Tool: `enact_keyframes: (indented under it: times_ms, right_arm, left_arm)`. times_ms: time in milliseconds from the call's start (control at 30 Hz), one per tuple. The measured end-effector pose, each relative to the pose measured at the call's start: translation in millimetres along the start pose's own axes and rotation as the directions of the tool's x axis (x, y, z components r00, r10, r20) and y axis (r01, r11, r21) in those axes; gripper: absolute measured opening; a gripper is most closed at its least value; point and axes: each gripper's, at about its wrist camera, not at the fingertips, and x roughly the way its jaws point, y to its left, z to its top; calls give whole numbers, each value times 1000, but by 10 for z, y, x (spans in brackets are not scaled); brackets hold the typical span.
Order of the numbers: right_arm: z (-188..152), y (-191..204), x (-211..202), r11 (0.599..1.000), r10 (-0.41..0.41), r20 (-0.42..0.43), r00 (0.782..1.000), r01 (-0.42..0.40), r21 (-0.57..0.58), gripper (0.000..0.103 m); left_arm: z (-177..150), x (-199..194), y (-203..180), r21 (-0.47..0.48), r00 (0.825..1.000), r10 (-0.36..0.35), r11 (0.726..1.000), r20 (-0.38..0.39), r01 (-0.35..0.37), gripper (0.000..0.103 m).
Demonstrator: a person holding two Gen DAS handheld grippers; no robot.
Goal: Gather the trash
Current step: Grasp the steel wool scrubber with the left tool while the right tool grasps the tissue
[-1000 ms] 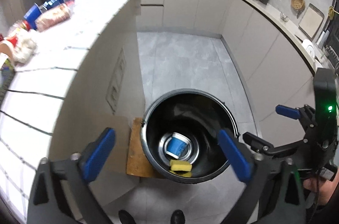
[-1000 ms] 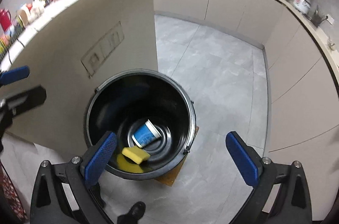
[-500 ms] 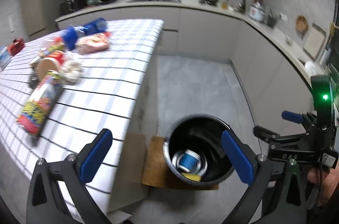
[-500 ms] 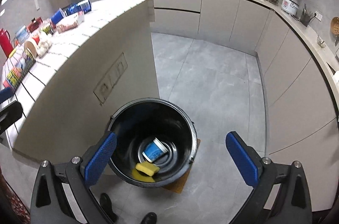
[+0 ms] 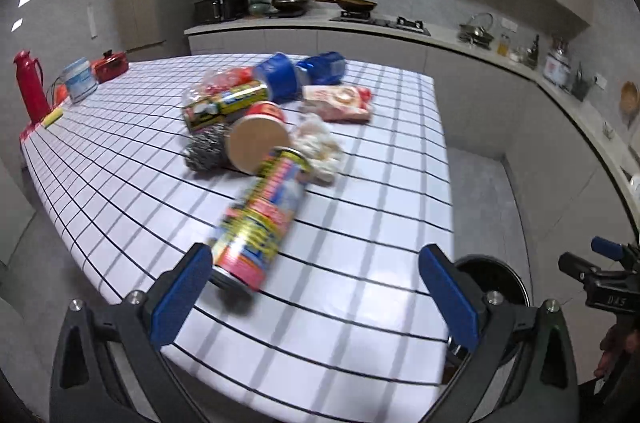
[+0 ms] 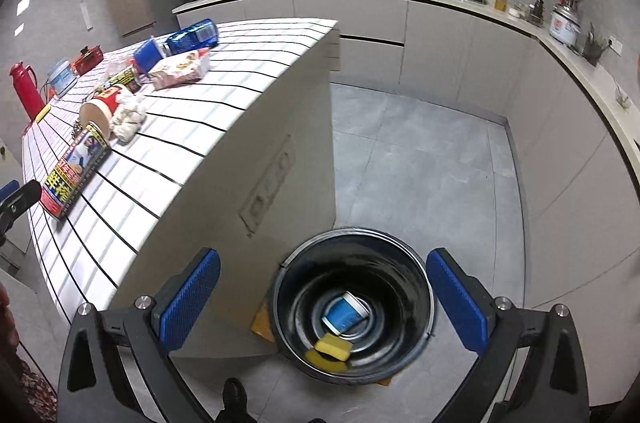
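Left gripper [image 5: 316, 287]: fingers spread wide, nothing between them, held above the near edge of the tabletop [image 5: 360, 243]. Pointed at the trash pile, prob. to line up the next pick. Nearest item is a tall printed can [image 5: 262, 219] lying on its side, bottom end just beside the left finger, no contact visible. Pic is blurred there, so exact gap can't be told.

Behind the can: paper cup [image 5: 256, 139] on its side, steel scourer [image 5: 206, 151], white crumpled wad [image 5: 320, 147], second printed can [image 5: 224, 105], pink food pack [image 5: 338, 99], blue containers [image 5: 298, 75]. All clustered mid-tabletop, within reach from this side.

Right gripper [image 6: 324, 295]: fingers spread, empty, held over the black bin [image 6: 424, 287] on the floor at the tabletop's end. Bin already holds a blue tub [image 6: 344, 313] and yellow sponge [image 6: 332, 349].

Judgement: task partly done; most trash remains on the tabletop. Bin sits close to the tabletop end for short carries.
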Motion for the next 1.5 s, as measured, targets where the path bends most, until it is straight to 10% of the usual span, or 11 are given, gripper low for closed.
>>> enact_keyframes:
  times_ms: [733, 967, 1500]
  right_arm:
    - [841, 1393, 497, 999, 43, -1, 999, -43, -20, 103]
    - [1102, 1869, 767, 994, 101, -18, 995, -102, -30, 82]
    - [1402, 2333, 1449, 986, 162, -121, 979, -165, -15, 72]
  left_arm:
    - [436, 691, 1108, -37, 994, -101, 994, -49, 100, 88]
    - [548, 1025, 1343, -10, 984, -147, 989, -101, 147, 76]
    - [804, 1586, 1421, -1, 951, -261, 964, -168, 265, 67]
